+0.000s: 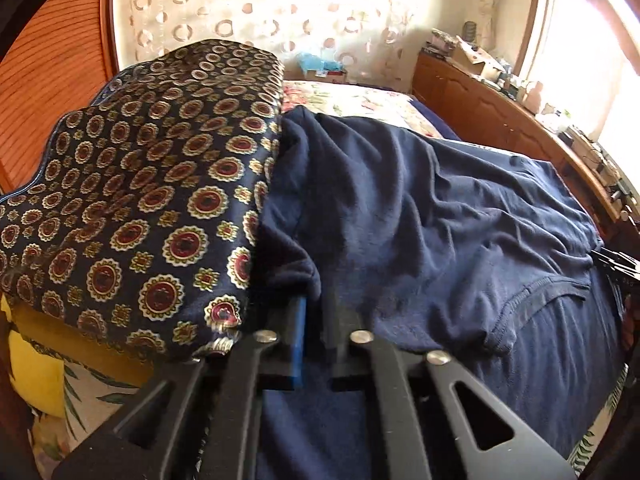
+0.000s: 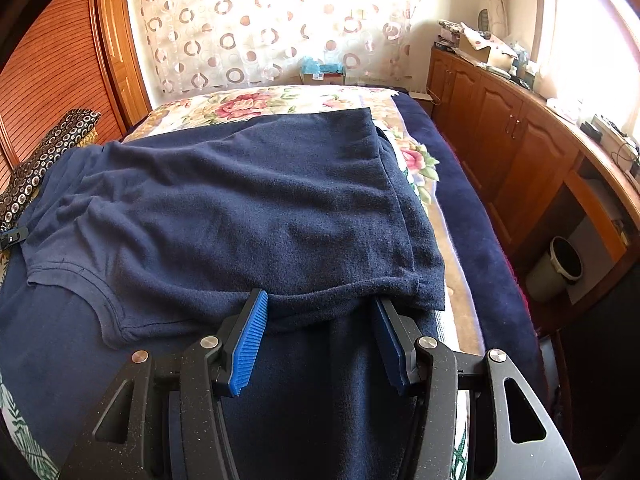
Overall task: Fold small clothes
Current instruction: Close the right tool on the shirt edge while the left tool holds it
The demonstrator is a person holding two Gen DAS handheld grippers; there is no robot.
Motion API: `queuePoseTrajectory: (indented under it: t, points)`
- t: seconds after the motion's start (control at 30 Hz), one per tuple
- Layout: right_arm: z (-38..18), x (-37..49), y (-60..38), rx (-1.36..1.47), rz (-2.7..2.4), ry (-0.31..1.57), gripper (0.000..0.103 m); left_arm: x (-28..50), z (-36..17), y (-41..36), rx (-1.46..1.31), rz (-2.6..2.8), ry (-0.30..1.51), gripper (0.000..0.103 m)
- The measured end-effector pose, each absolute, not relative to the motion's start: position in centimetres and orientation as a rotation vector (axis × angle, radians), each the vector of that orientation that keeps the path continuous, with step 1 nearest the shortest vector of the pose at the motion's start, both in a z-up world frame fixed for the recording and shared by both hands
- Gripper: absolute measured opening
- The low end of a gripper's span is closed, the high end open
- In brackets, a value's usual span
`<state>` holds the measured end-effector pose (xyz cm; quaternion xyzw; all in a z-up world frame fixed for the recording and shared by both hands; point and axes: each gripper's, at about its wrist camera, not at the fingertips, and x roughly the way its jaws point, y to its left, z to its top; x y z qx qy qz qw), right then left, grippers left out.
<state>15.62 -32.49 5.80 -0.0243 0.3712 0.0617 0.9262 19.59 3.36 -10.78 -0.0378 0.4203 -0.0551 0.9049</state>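
Where the bed (image 2: pixel 472 216) carries a navy blanket and a floral cover, a navy T-shirt (image 2: pixel 240 208) lies spread across it, partly folded, its hem toward the far end and its neckline (image 2: pixel 100 300) toward the near left corner. The left gripper (image 1: pixel 316 320) is clamped tight on a bunched sleeve edge of the shirt at the bed's left side, its blue pad (image 1: pixel 298 344) pressed against the cloth, right beside a patterned cushion (image 1: pixel 152 200) of navy with red and gold medallions. The right gripper (image 2: pixel 320 316) stands with its jaws apart at the shirt's near edge, toward the bed's right side; the folded edge of the cloth sags between the blue ribbed pads (image 2: pixel 250 344) without being pinched. A wooden cabinet (image 2: pixel 500 132) runs along the right of the bed, with a pale bucket (image 2: pixel 560 264) in its open niche.
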Motion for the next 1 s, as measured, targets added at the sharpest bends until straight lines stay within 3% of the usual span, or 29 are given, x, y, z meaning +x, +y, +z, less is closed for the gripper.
queuePoseTrajectory:
  t: [0.27,0.33,0.4,0.5,1.0]
  points:
    - [6.0,16.0,-32.7,-0.03,0.129,0.767,0.053,18.1,-9.4,3.3,-0.053,-0.095,0.774,0.003]
    - [6.1,16.3,-32.7,-0.025,0.135,0.768,0.044,17.6,-8.5,3.2,-0.048,-0.085,0.736,0.003]
    - [6.3,16.5,-32.8,-0.015,0.137,0.766,0.022,17.3,-7.5,3.1,-0.061,-0.094,0.713,0.003]
    - [6.8,16.4,-32.7,-0.028,0.139,0.749,0.007,16.6,-6.0,3.1,-0.068,-0.116,0.678,0.003]
    - [10.2,12.7,-33.4,0.013,0.139,0.574,0.004,14.1,-2.0,3.6,-0.081,-0.14,0.557,0.003]
